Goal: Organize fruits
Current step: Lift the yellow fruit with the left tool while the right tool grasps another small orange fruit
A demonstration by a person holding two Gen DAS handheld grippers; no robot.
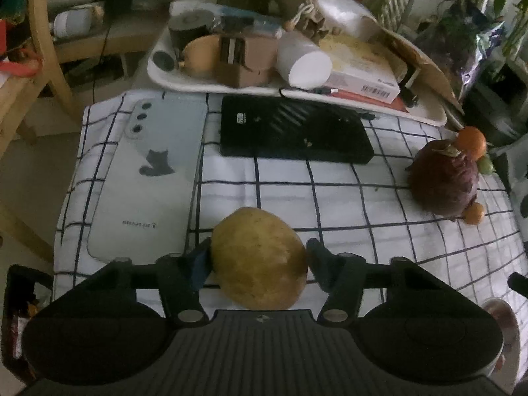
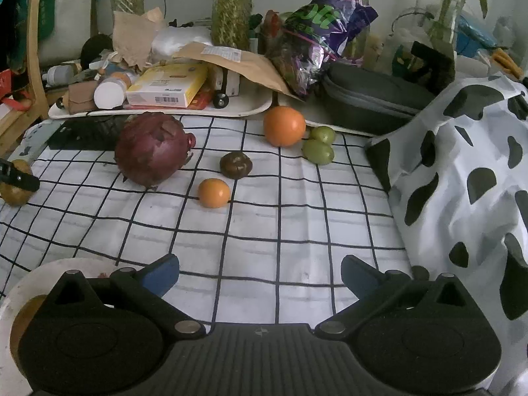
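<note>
Yellow-brown fruit (clamped) in left tool

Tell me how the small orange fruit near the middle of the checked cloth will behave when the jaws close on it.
The small orange fruit looks round and smooth, so it would probably roll if nudged. Its glossy skin may slip between narrow jaws. It sits clear of the brown fruit, so a grasp likely disturbs nothing else.
</note>
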